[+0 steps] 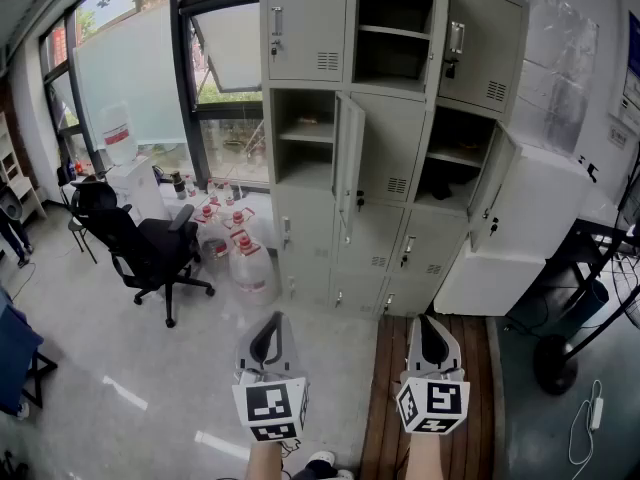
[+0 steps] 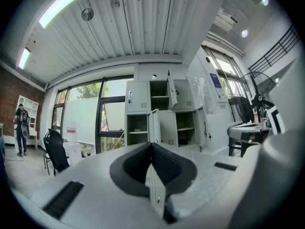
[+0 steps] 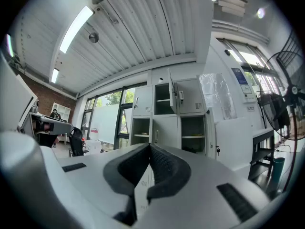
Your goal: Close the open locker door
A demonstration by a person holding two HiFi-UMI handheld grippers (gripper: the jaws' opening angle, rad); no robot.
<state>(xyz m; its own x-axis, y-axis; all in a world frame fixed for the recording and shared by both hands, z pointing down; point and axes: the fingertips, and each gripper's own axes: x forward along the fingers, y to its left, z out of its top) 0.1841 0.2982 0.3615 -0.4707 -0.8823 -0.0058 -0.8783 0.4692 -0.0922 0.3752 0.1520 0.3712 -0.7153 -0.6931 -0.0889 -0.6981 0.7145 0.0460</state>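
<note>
A grey bank of lockers [image 1: 385, 198] stands ahead against the wall. Three of its doors hang open: an upper door [image 1: 452, 46], a middle-left door [image 1: 349, 160] and a middle-right door [image 1: 494, 190]. My left gripper [image 1: 278, 320] and right gripper [image 1: 430, 320] are held low, side by side, well short of the lockers, both pointing level at them. Each is shut with nothing between its jaws. In the left gripper view the lockers [image 2: 162, 123] show beyond the closed left gripper [image 2: 152, 145]. The right gripper view shows the lockers [image 3: 171, 123] past the closed right gripper [image 3: 149, 146].
A black office chair [image 1: 150, 250] and several water jugs [image 1: 245, 258] stand left of the lockers by the windows. A white cabinet [image 1: 520, 238] sits to the right, with a fan base [image 1: 557, 365] and cable. Wooden boards [image 1: 480, 398] lie underfoot. A person [image 2: 21, 130] stands far left.
</note>
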